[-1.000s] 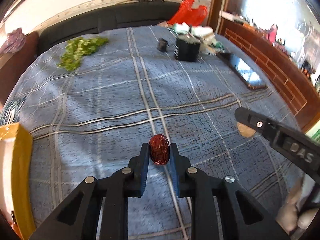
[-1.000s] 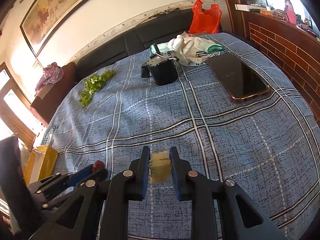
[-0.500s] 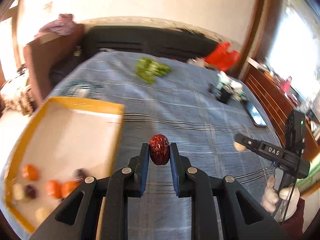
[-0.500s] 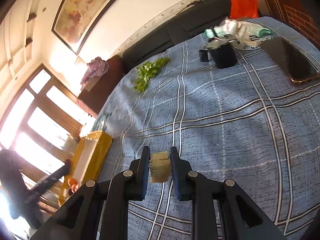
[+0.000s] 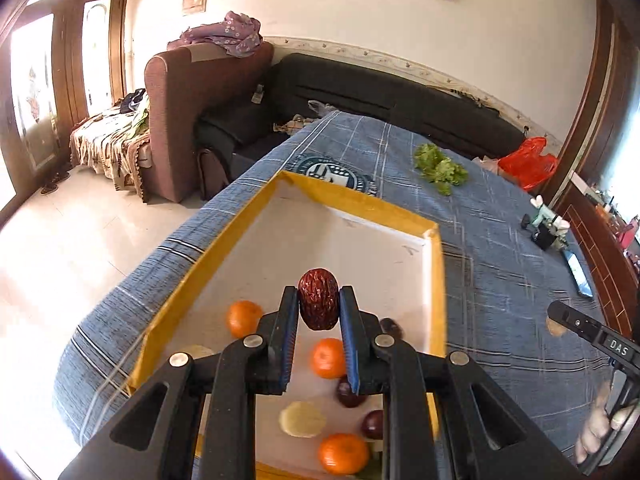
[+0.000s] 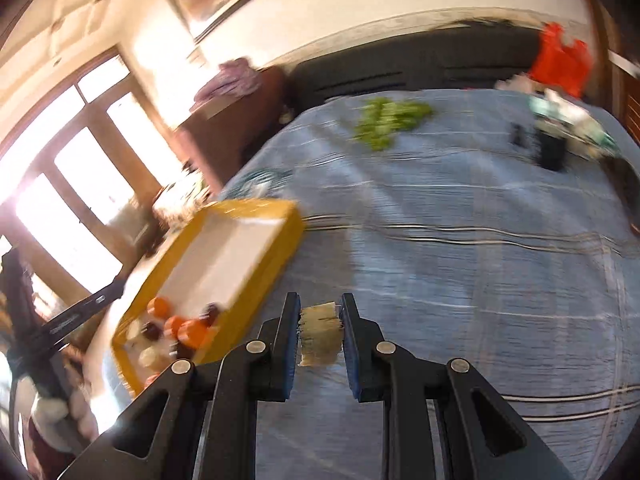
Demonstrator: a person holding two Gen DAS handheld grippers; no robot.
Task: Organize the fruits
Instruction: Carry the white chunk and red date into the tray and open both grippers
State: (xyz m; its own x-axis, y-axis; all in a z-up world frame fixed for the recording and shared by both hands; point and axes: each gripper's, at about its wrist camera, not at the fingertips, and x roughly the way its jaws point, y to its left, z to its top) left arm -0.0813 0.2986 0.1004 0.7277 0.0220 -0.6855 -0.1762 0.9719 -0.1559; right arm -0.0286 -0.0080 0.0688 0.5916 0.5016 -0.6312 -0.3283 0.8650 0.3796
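Left gripper (image 5: 319, 307): clamped on a wrinkled red date (image 5: 319, 298), held above the tray (image 5: 435, 280).
Right gripper (image 6: 320, 322): pinched on a pale yellow slice (image 6: 320, 335), over the blue cloth (image 6: 480, 280), right of the tray.
Tray: yellow rim, white floor, at the cloth's left edge.
Tray contents: oranges (image 5: 328, 358), dark fruits (image 5: 349, 393), a pale slice (image 5: 302, 419), all at the near end; far end bare.
Cloth, far side: greens (image 5: 440, 168), red bag (image 5: 527, 162).
Right view: motion-blurred.
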